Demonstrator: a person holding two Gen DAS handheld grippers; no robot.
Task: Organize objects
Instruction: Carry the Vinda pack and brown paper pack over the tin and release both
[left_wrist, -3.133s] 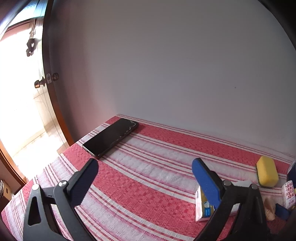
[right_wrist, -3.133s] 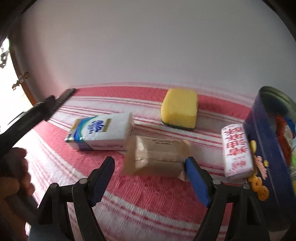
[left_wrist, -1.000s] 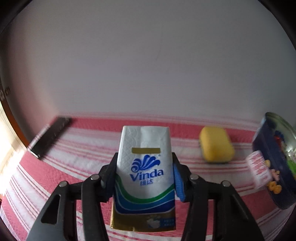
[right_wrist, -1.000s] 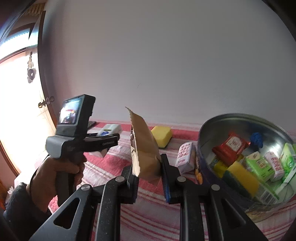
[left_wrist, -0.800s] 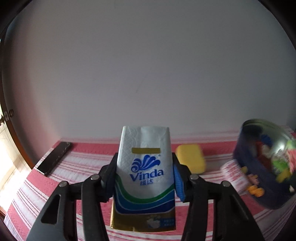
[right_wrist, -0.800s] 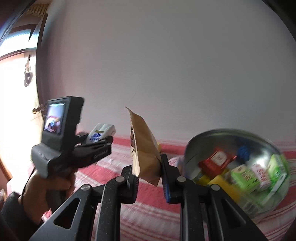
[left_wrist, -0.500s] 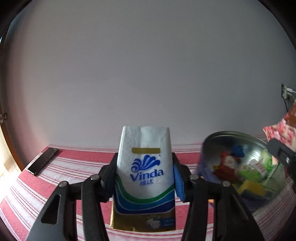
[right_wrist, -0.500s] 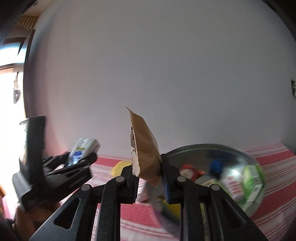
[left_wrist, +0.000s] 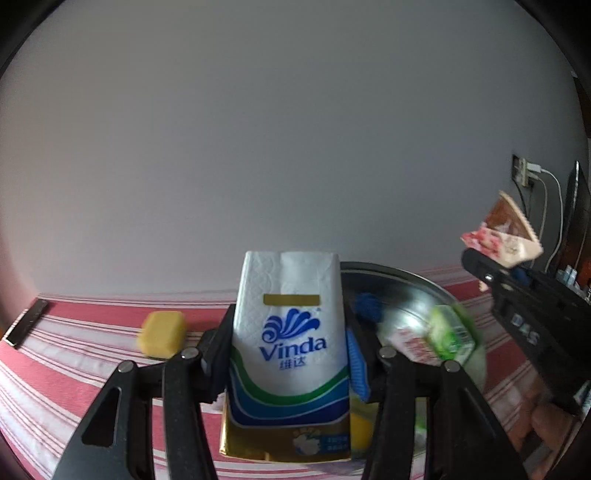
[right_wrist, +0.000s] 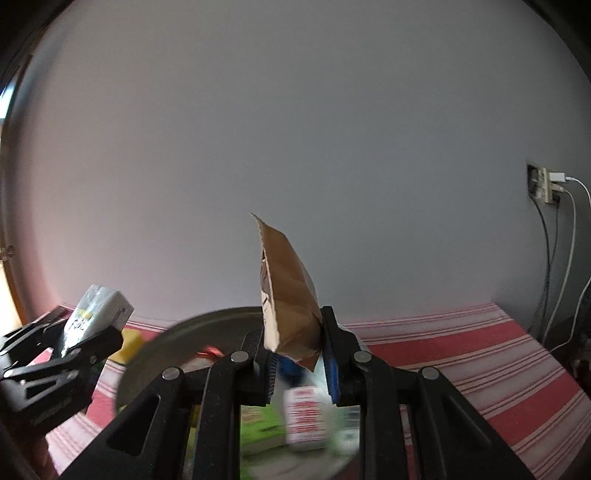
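Tissue pack (left_wrist: 290, 354) upright, lengthwise, in left gripper (left_wrist: 288, 354).

A wall socket (right_wrist: 546, 187) with white cables plugged in (right side), and a phone (left_wrist: 25, 323) on the red-striped tablecloth (right_wrist: 480, 354).

The tissue pack (left_wrist: 291, 354) stood upright between the fingers of the left hand-held gripper (left_wrist: 291, 354), above the tabletop (left_wrist: 74, 373). Behind it and to its right sat the tin (left_wrist: 406, 280), with small packets (left_wrist: 436, 336) inside. The sponge (left_wrist: 161, 334) lay on the tabletop left of the tissue pack, and the phone (left_wrist: 26, 323) lay farther left, near the edge. The right hand-held gripper (right_wrist: 299, 358) held the snack packet (right_wrist: 290, 295) upright over the tin. A wall socket (right_wrist: 546, 188) with cables sat far right
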